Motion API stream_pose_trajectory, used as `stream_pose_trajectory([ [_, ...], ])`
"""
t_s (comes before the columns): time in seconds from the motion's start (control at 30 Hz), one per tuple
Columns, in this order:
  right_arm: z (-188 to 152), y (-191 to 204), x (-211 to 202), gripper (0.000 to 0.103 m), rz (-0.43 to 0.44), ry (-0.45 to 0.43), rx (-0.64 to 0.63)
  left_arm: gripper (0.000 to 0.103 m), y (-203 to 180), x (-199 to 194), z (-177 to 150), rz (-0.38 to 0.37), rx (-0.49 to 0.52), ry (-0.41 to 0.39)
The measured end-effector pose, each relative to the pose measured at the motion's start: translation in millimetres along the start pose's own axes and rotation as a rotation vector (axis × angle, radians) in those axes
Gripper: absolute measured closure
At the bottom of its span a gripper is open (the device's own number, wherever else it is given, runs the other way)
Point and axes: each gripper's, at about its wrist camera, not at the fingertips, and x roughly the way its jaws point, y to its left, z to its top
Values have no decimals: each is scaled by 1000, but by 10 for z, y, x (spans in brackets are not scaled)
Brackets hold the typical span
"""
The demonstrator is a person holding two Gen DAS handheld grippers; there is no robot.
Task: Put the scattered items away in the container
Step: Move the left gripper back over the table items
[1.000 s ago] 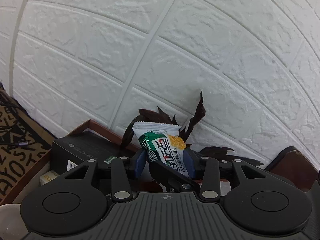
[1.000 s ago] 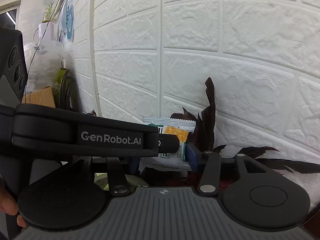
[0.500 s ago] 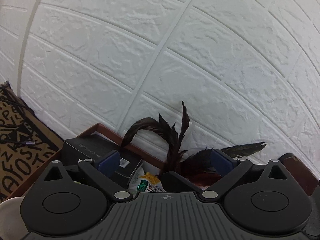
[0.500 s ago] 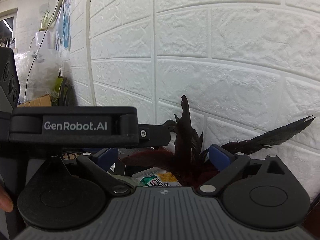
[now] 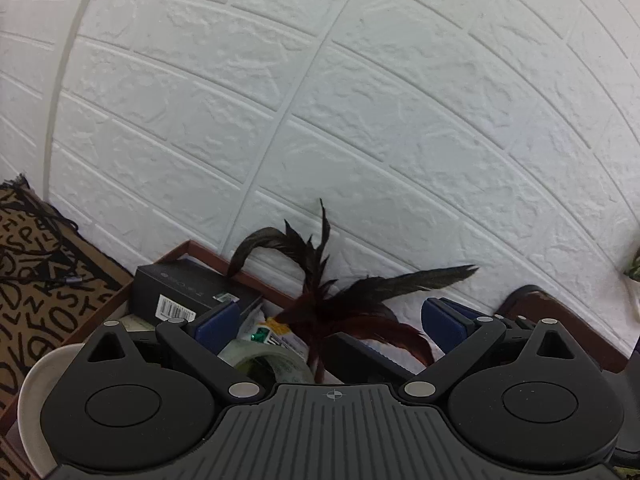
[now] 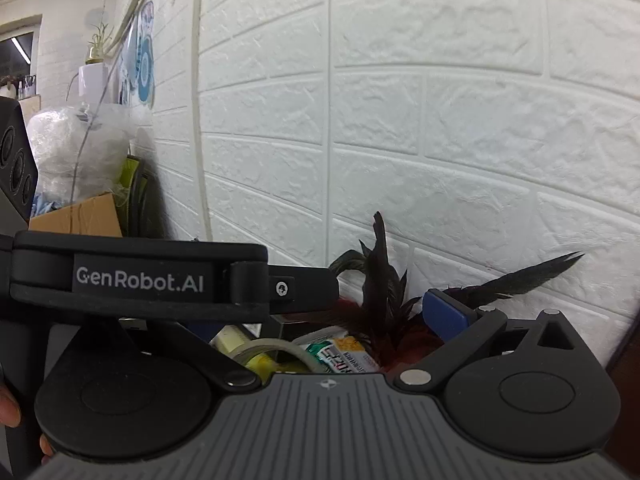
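The green, white and orange snack packet (image 5: pixel 272 334) lies loose in the brown-rimmed tray (image 5: pixel 208 252) against the white wall. It rests beside a clear tape roll (image 5: pixel 272 360) and dark feathers (image 5: pixel 344 304). My left gripper (image 5: pixel 330 320) hangs above it, open wide, its blue pads (image 5: pixel 216 320) touching nothing. In the right wrist view the packet (image 6: pixel 344 356) sits below my right gripper (image 6: pixel 320 320), whose jaws are still opening and hold nothing. The right gripper's left pad is hidden behind the left gripper's body.
A black box (image 5: pixel 188 292) with a barcode label fills the tray's left end. A white bowl (image 5: pixel 32 400) and a lettered mat (image 5: pixel 36 280) lie left of the tray. The left gripper's black body (image 6: pixel 140 280) crosses the right wrist view; cardboard and bags (image 6: pixel 76 216) stand far left.
Both grippers opened wide and let go of the snack packet, which dropped into the tray beside the feathers. Both then drew back and upward, so more of the tray shows.
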Motion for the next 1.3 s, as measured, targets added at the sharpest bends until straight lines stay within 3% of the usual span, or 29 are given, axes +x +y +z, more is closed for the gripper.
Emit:
stream_pose_trajectory([
  [0.33, -212, 309, -997, 0, -8, -4, -46, 0, -543, -824, -526, -34, 100, -12],
  [0.67, -773, 544, -1849, 0, -52, -4, -80, 0, -938, -1410, -1293, -37, 132, 32],
  [1.0, -1505, 695, -2377, 0, -135, -7, -20, 0, -1072, -1675, -2075, -55, 147, 101],
  [1.3, -2049, 811, -2634, 0, -229, 21, 8, 0, -1100, -1672, -2618, -76, 153, 213],
])
